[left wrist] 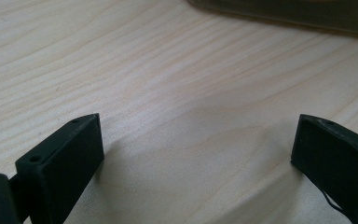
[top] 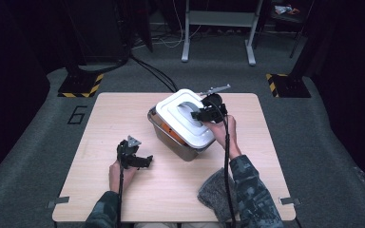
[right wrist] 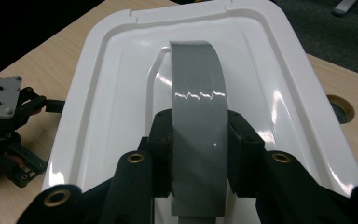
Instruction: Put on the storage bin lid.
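A white plastic lid (top: 179, 118) with a grey arched handle (right wrist: 198, 88) lies over a metal box (top: 171, 141) at the table's middle. An orange strip shows under the lid's left edge. My right gripper (top: 203, 114) reaches in from the right, and its two black pads (right wrist: 164, 144) press on either side of the grey handle. My left gripper (top: 141, 161) rests low on the bare wood to the left of the box, jaws wide apart with nothing between them (left wrist: 196, 158). The right gripper view shows it beyond the lid (right wrist: 9, 135).
A grey cloth (top: 216, 192) lies near the table's front edge by the person's right sleeve. The wooden table (top: 100, 123) has a round cable hole (right wrist: 340, 108) beyond the lid. Bare wood lies left of the box and in front of it.
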